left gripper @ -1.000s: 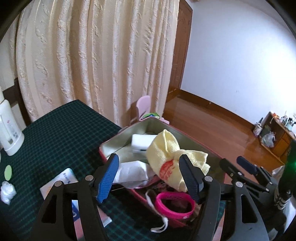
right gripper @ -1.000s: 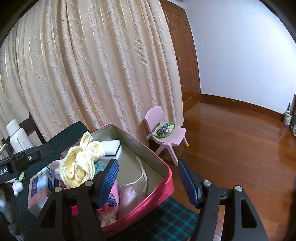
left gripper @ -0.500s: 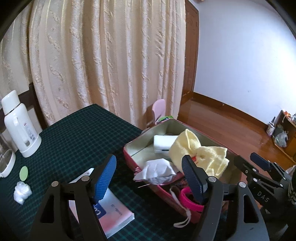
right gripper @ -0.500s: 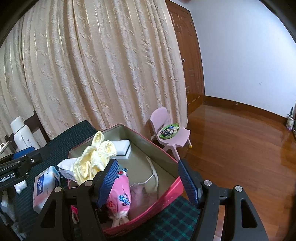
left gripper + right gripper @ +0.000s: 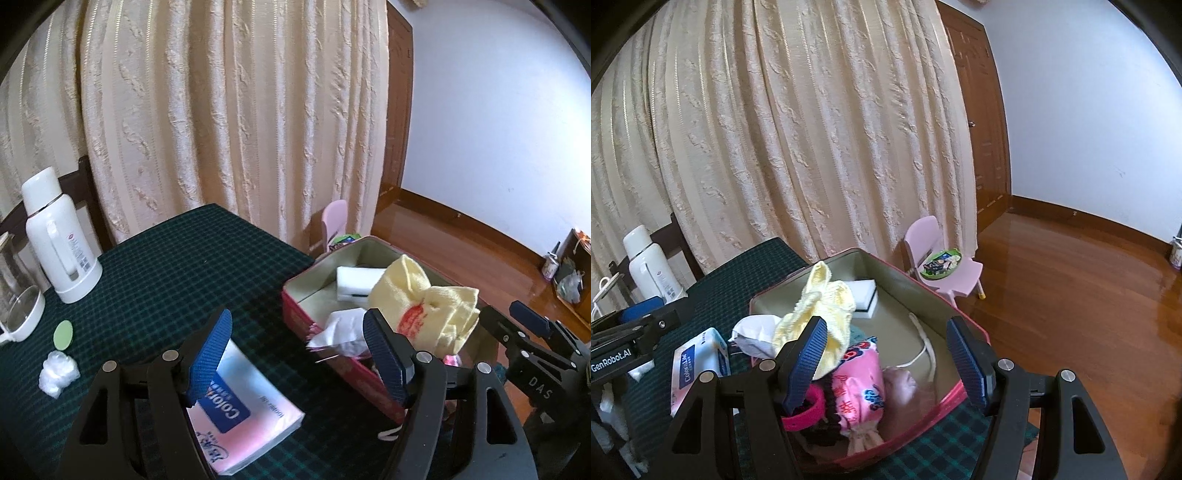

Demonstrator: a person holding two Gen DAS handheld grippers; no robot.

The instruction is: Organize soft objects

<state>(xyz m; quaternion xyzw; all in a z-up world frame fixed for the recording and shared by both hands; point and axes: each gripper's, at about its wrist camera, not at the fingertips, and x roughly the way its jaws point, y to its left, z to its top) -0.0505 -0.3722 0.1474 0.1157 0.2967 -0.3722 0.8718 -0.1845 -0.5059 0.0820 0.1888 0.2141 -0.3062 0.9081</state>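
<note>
Both tongs are spread wide and hold nothing. The left tongs (image 5: 297, 356) hang over a tissue pack (image 5: 243, 417) on the green tabletop (image 5: 155, 280). The right tongs (image 5: 886, 356) hang over the red box (image 5: 945, 397), where a pink pouch (image 5: 858, 384), yellow cloth (image 5: 823, 314) and white sponge (image 5: 864, 291) lie. Far left stands a white flask (image 5: 57, 236).

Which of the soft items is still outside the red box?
The tissue pack with the blue label: it lies on the checked tablecloth beside the red box, while the yellow cloth sits inside.
</note>
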